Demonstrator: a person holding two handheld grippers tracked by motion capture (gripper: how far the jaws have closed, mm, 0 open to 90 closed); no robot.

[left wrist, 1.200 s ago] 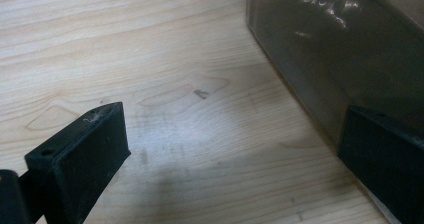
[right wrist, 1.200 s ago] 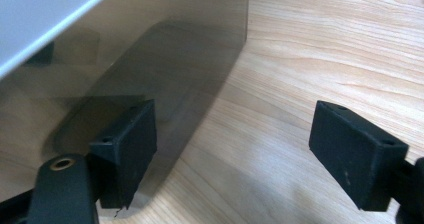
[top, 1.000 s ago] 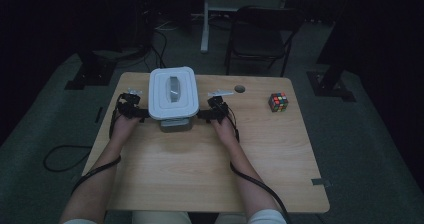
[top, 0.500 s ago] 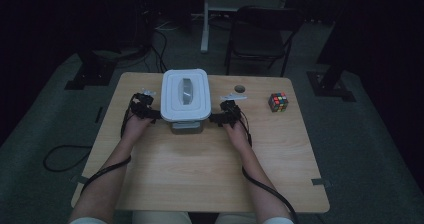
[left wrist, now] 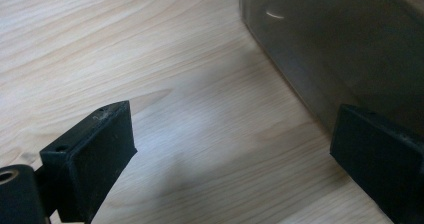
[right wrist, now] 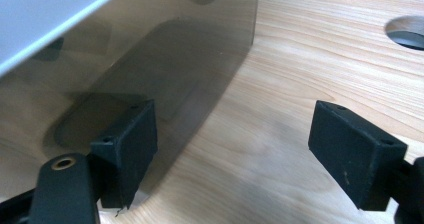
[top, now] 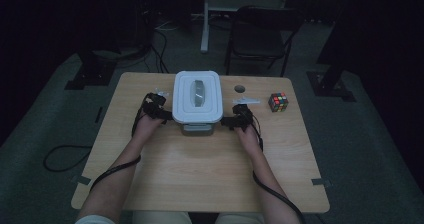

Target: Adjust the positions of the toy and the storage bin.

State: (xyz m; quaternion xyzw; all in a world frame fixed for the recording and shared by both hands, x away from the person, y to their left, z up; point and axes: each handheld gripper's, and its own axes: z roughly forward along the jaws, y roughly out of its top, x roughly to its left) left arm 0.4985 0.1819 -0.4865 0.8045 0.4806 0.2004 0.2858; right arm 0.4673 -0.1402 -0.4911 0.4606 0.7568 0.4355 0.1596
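Both grippers spread, one pressed to each side of a lidded container

The left gripper (top: 161, 113) and right gripper (top: 231, 120) flank the container (top: 197, 101) mid-table with jaws wide apart — in each gripper view one jaw lies against its smoky clear wall, the other over bare wood, nothing pinched. Its white lid (top: 197, 95) is on. Farther right on the wooden table (top: 200, 169) – a round hole (top: 240, 89), then a colour cube (top: 278, 102), well apart; no readable writing

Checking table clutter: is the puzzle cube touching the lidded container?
Apart. The high view shows bare tabletop between the container and the cube.
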